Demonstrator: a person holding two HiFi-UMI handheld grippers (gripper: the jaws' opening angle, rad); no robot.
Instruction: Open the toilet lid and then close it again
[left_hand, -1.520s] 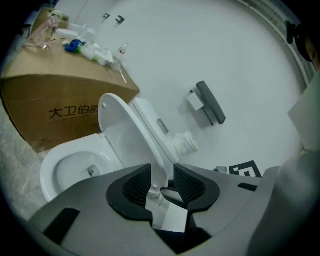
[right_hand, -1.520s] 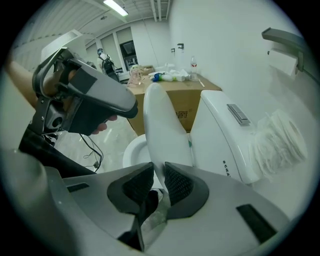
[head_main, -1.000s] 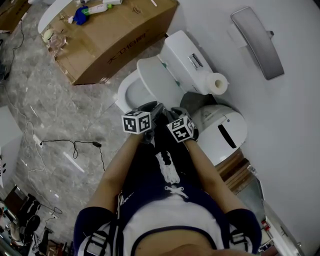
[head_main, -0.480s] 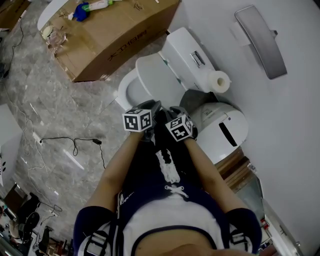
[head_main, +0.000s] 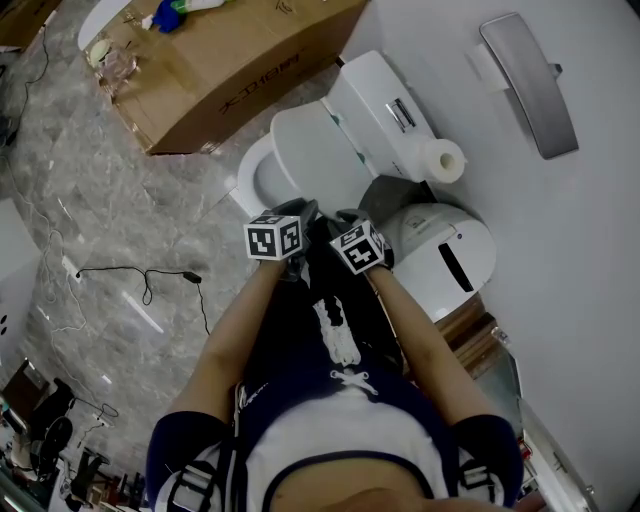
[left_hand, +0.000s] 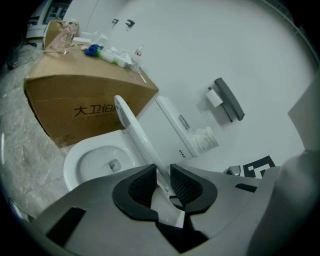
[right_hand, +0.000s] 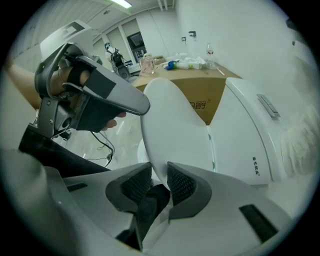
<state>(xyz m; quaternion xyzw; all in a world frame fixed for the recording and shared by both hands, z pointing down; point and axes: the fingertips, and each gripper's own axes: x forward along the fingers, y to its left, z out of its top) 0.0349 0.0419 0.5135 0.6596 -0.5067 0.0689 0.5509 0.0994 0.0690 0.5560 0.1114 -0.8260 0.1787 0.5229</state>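
The white toilet lid (head_main: 315, 150) stands half raised over the bowl (head_main: 258, 180), tilted toward the tank (head_main: 375, 100). Both grippers are at its near edge, side by side. In the left gripper view the thin lid edge (left_hand: 132, 122) runs between the pads of my left gripper (left_hand: 161, 182), whose jaws are closing on it. In the right gripper view the lid (right_hand: 175, 130) fills the gap of my right gripper (right_hand: 159, 182), which is shut on it. From the head view the left gripper (head_main: 300, 212) and right gripper (head_main: 340, 218) largely hide their own jaws.
A large cardboard box (head_main: 230, 60) with bottles on top stands left of the toilet. A toilet paper roll (head_main: 442, 160) sits beside the tank, and a white bin (head_main: 445, 255) stands to the right. A black cable (head_main: 140, 280) lies on the marble floor.
Both grippers have shifted a little toward the toilet along with the lid edge. The left jaws have narrowed around the lid.
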